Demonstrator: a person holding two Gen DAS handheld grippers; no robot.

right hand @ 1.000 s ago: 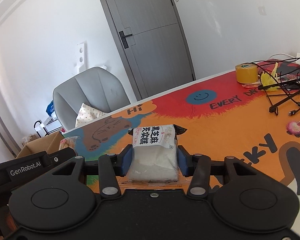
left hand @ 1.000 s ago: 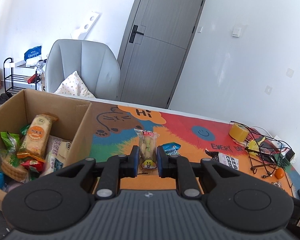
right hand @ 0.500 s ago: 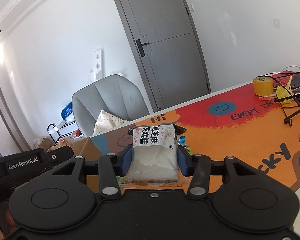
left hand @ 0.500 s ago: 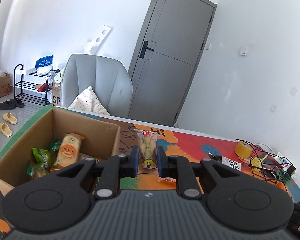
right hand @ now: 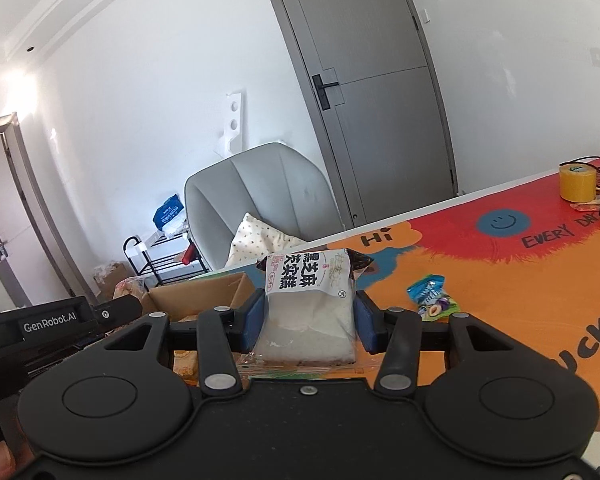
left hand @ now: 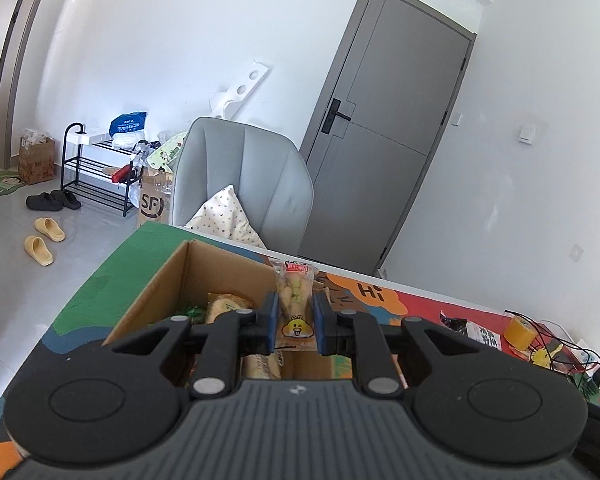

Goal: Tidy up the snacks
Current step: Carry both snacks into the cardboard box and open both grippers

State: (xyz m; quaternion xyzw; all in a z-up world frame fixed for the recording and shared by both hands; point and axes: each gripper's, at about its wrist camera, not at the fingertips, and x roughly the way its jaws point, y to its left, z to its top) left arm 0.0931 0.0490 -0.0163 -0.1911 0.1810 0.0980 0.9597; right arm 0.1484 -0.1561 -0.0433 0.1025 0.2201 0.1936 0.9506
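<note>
left gripper (left hand: 296,322): i see its blue-padded fingers (left hand: 269,318) clenched on a slim clear packet (left hand: 295,304), pads pressed to both long sides.
slim packet: glossy see-through film over pale knobbly pieces, red label at the far end, yellow cartoon face at the near end; its long axis runs straight away from me along the fingers, red end forward, and it hangs above the near right corner of the cardboard box (left hand: 168,284).
cardboard box: plain brown corrugated, open top, squared walls; it sits on the tabletop (left hand: 100,284) and holds crinkly wrapped snacks, one tan pack (left hand: 226,305) and a green one beside it.
right gripper (right hand: 308,320): i see the fingers (right hand: 253,320) set wider, gripping a white rice cake pack (right hand: 310,312) by its two sides.
rice cake pack: soft blocky pillow shape, clear film over a chalky white slab, white label with black characters and dark crimped corners at the far end; that label end points forward, and the pack is held up off the tabletop (right hand: 500,280), just right of the box (right hand: 204,294).
tabletop: smooth printed mat in orange, red and green; a small blue candy wrapper (right hand: 430,294) lies flat to the right of my right fingers, a yellow tape roll (right hand: 578,183) stands far off.
</note>
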